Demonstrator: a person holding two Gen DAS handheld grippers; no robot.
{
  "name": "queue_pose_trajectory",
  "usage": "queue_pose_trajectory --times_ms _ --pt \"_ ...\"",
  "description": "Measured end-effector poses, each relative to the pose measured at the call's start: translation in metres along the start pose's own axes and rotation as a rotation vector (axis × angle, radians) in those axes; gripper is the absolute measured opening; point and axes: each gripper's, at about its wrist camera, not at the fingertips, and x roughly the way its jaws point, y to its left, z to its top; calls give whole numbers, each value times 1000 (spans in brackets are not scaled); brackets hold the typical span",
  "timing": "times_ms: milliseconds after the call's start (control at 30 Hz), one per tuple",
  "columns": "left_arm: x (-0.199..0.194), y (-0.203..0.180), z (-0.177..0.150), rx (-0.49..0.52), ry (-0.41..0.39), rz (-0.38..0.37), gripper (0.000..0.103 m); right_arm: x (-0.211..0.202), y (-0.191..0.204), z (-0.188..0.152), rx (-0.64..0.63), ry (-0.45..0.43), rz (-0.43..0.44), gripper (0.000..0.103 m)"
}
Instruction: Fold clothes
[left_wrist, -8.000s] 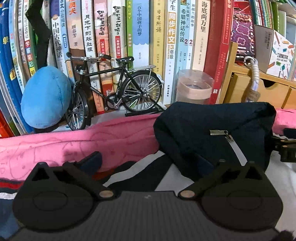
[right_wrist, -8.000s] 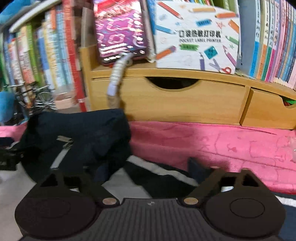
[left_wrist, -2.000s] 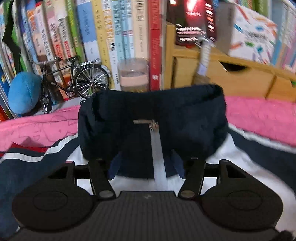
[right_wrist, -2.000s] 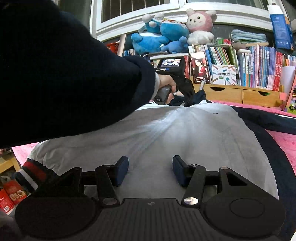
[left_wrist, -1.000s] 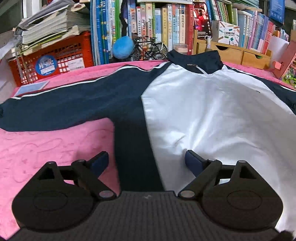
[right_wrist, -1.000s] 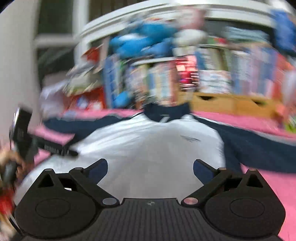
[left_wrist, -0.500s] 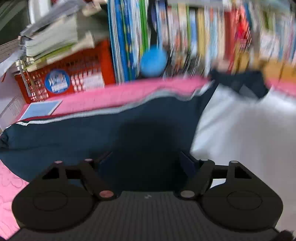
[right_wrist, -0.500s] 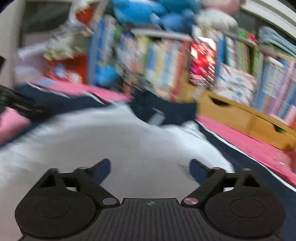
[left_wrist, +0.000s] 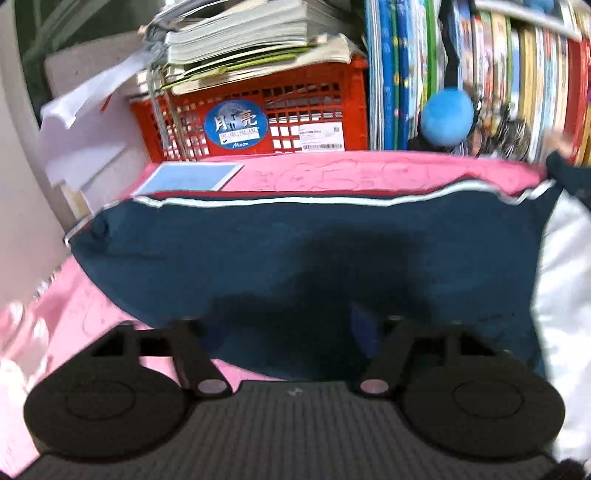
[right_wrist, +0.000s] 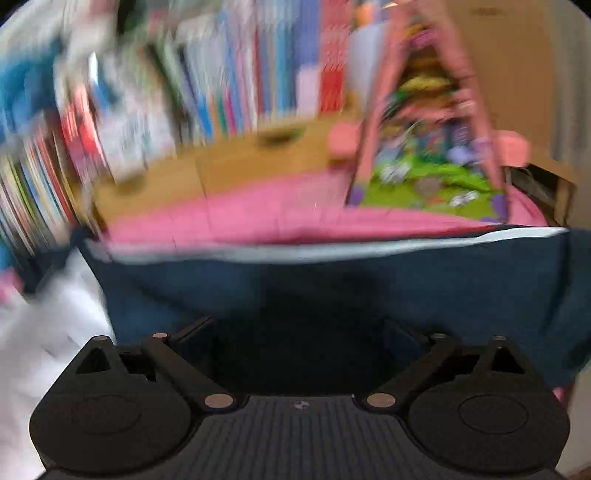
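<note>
Both grippers have left the white jacket body for its outstretched navy sleeves on the pink cover. Left gripper (left_wrist: 288, 328): over left sleeve (left_wrist: 295, 251), jaws closing, cloth between, unpinched; red crate (left_wrist: 255, 114) at 12 o'clock. Right gripper (right_wrist: 299, 339): over right sleeve (right_wrist: 332, 280), jaws opening.

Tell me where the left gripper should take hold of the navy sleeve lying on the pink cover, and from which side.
Probably mid-sleeve. The navy sleeve lies flat on the pink cover, its near edge facing the left gripper, whose jaws are closing with cloth between them. Come in low from that edge and pinch the whole fold, not the white-piped far seam.
</note>
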Motion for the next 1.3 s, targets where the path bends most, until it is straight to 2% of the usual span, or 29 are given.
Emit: queue_pose_trajectory --times_ms 67,133,200,233,300,367,400,533,600,667,700,733,767,867,933,1033,1100,1200,1233,1267,1300 --pt "-18 -5 0 -2 -31 -65 65 -30 -32 7 84 -90 20 100" --pt "-39 -25 -1 43 -66 -135 71 -47 -68 16 169 -139 -123 100" --pt "-58 -47 -5 65 -78 -244 72 -62 -108 19 253 -176 -215 100" --pt "-65 -55 -7 64 -74 -299 75 -69 -129 20 300 -194 -250 100" --pt "-77 -73 -13 63 -66 -404 79 -77 -168 17 412 -216 -246 101" --pt "-82 -90 -22 92 -49 -446 79 -76 -196 16 491 -203 -250 101" --pt "-82 -98 -28 118 -37 -443 80 -73 -204 17 494 -186 -264 101" --pt "-73 -122 -50 210 23 -374 81 -54 -216 19 447 -119 -312 99" --pt "-71 -121 -58 199 10 -361 86 -41 -217 20 436 -82 -314 85" --pt "-67 -119 -59 178 11 -364 89 -31 -217 20 446 -48 -285 44" --pt "-65 -118 -60 168 7 -363 94 -28 -215 20 454 -38 -275 42" --pt "-65 -117 -64 161 -3 -362 98 -29 -211 20 451 -44 -277 35" --pt "-65 -116 -67 154 -13 -361 99 -32 -204 20 435 -62 -270 28" --pt "-66 -116 -69 151 -28 -364 100 -49 -169 27 376 -131 -202 25" --pt "-66 -117 -70 150 -31 -365 101 -60 -132 36 307 -175 -106 25" --pt "-67 -117 -69 149 -32 -367 101 -76 -50 40 160 -199 107 24" --pt "-67 -117 -69 148 -33 -368 101 -76 19 37 41 -187 260 24" --pt "-67 -116 -70 146 -33 -372 102 -63 126 14 -155 -76 472 26" --pt "-67 -116 -70 145 -32 -374 102 -58 159 3 -222 -32 527 35" --pt "-66 -116 -70 146 -31 -377 103 -53 184 -9 -290 15 553 56" --pt "-66 -116 -70 147 -31 -379 103 -50 208 -22 -353 59 573 69"
